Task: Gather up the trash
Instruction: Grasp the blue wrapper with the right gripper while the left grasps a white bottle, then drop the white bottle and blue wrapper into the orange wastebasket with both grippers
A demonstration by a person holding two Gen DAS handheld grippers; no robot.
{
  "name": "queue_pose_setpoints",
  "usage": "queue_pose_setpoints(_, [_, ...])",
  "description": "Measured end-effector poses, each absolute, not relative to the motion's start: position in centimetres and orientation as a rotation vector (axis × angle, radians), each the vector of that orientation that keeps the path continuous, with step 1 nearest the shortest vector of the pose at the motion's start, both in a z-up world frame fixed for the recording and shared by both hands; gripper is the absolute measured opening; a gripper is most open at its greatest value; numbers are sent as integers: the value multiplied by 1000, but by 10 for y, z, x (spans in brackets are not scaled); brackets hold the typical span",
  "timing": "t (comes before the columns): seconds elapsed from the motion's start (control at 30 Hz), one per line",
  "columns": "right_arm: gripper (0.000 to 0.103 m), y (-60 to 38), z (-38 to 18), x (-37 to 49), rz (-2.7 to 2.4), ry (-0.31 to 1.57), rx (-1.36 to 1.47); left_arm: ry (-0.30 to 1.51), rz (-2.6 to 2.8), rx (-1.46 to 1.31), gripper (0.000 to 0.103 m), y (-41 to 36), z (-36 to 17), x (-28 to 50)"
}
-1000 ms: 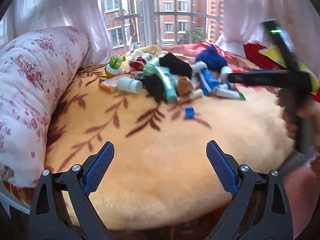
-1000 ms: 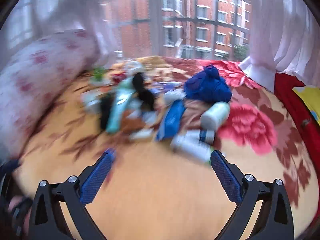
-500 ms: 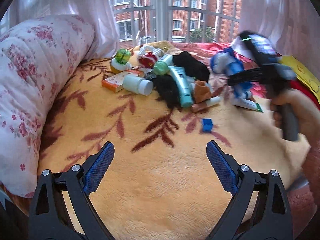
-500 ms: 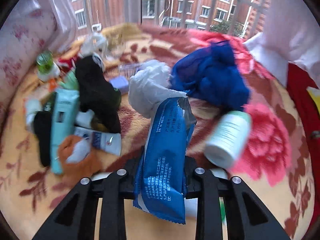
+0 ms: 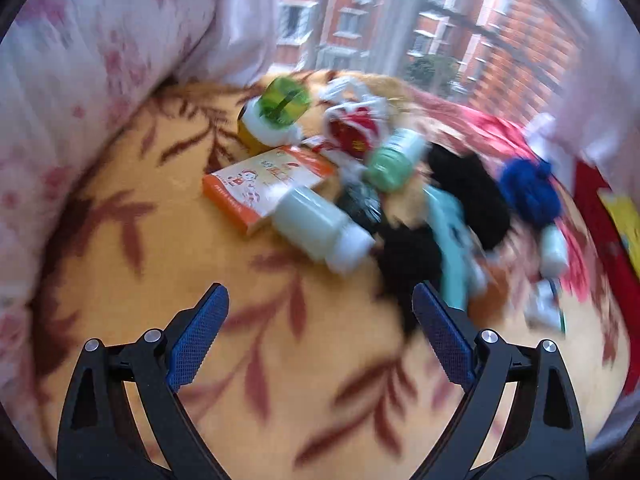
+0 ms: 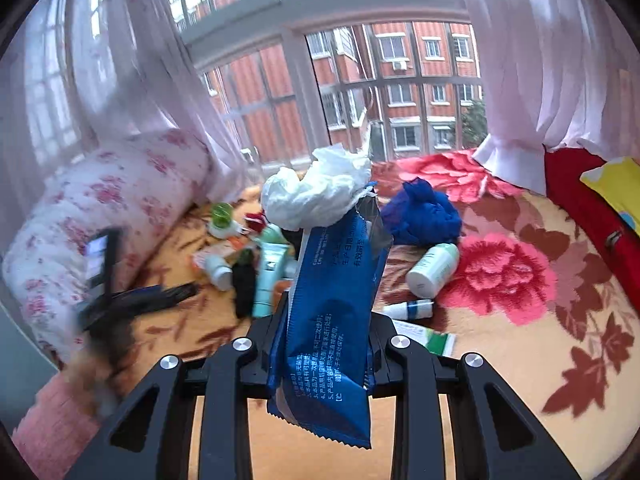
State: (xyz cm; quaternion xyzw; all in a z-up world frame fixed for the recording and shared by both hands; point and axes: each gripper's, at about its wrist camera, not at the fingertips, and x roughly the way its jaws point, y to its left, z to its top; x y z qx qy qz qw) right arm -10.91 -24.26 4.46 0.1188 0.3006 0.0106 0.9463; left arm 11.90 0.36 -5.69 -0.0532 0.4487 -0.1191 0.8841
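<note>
My right gripper (image 6: 328, 316) is shut on a blue plastic wrapper (image 6: 336, 280) with a crumpled white tissue (image 6: 316, 196) sticking out of its top. The wrapper hangs in the air above the blanket. More trash lies in a pile: a white bottle (image 5: 320, 228), an orange box (image 5: 264, 184), a green-lidded jar (image 5: 280, 108), a teal tube (image 5: 452, 232), black cloth (image 5: 468, 184) and a blue net ball (image 5: 528, 188). My left gripper (image 5: 320, 292) stands open just short of the white bottle, nothing between its fingers. In the right wrist view the left gripper (image 6: 132, 300) shows as a blur.
A floral bolster (image 6: 100, 208) lines the left side of the yellow and red blanket (image 6: 520, 360). A white bottle (image 6: 434, 268), a small dropper (image 6: 412, 309) and a tube (image 6: 428, 340) lie near the red flower. Curtains and a window close the far side.
The right gripper shut on the blue wrapper and lifted it off the pile. The left gripper moved in toward the pile and rolled; the white bottle now lies close ahead.
</note>
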Motion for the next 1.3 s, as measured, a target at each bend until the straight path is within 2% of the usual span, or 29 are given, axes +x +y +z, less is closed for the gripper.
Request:
queue_pose_setpoints(0.2, [30, -240, 25, -99, 77, 625, 260, 1094, -113, -321, 87, -2, -82, 185])
queue_pose_setpoints(0.27, [30, -240, 19, -95, 87, 642, 274, 1156, -49, -321, 73, -9, -91, 197])
queue_pose_setpoints(0.33, [30, -241, 12, -92, 85, 661, 284, 1180, 26, -308, 63, -12, -97, 201])
queue_pose_setpoints(0.37, [30, -243, 11, -92, 87, 664, 292, 1168, 44, -286, 53, -16, -96, 199])
queue_pose_setpoints(0.6, [30, -250, 24, -106, 71, 628, 323, 1127, -56, -232, 48, -14, -71, 171])
queue_pose_setpoints(0.8, [30, -237, 46, -143, 104, 610, 242, 993, -285, -65, 48, -3, -3, 59])
queue_pose_setpoints(0.93, [30, -214, 54, -185, 160, 649, 151, 927, -433, 75, 49, -1, 18, -36])
queue_pose_setpoints(1.13, [30, -171, 22, -243, 294, 832, 108, 982, -627, 171, 49, 4, -10, -145])
queue_pose_setpoints(1.3, [30, -142, -33, -279, 384, 1044, 86, 1114, -718, 245, 49, -3, -71, -213])
